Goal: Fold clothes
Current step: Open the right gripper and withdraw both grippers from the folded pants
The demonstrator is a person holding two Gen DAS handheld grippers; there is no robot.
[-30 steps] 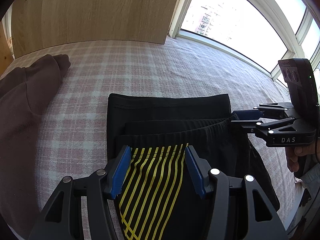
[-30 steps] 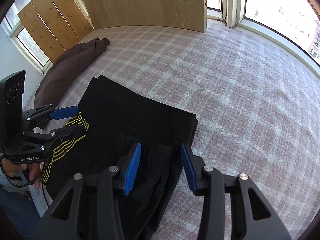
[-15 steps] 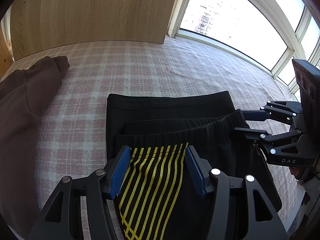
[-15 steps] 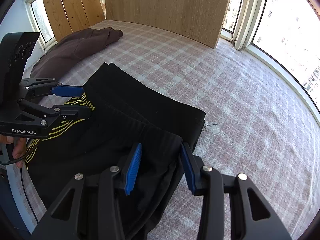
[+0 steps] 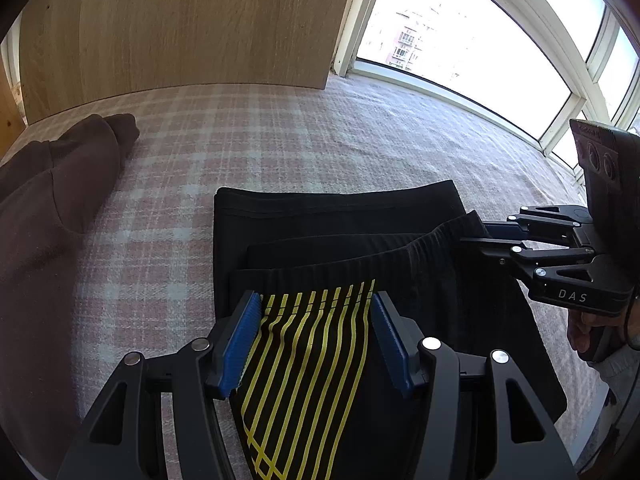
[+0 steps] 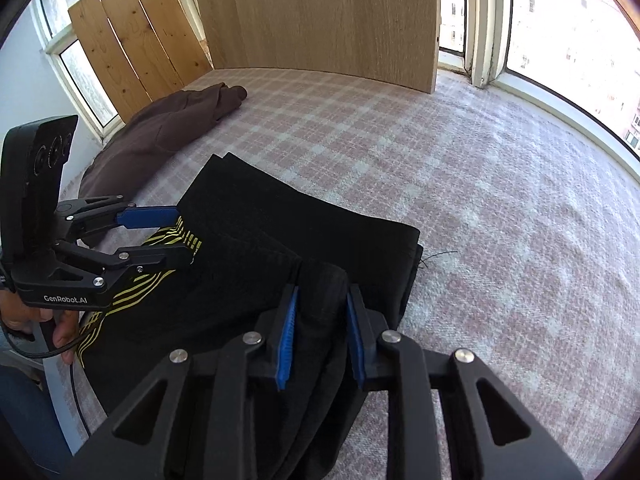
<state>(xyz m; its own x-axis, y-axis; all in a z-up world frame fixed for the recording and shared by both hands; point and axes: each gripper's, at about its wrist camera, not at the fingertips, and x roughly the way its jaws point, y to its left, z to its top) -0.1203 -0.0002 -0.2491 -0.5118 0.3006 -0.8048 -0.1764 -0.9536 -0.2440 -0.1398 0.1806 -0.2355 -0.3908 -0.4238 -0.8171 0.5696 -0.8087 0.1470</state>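
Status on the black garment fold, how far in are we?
Done: the black garment lies on the checked bed cover with its far part already doubled into flat layers. In hand: the right gripper has jaws closing around the ribbed waistband; the left gripper straddles the yellow-striped panel, jaws open. Left: the near half hangs off the edge unfolded, and the brown garment looks untouched.

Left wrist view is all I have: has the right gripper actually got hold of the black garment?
Observer: Yes. The right gripper has its jaws pinched on a bunched fold of the black garment.
Operator: And my own side?
Observer: Seen side-on, the left gripper has its jaws apart, with the yellow-striped panel lying between them, ungripped.
Operator: Anything trailing?
Observer: A loose thread sticks out at the garment's right corner.
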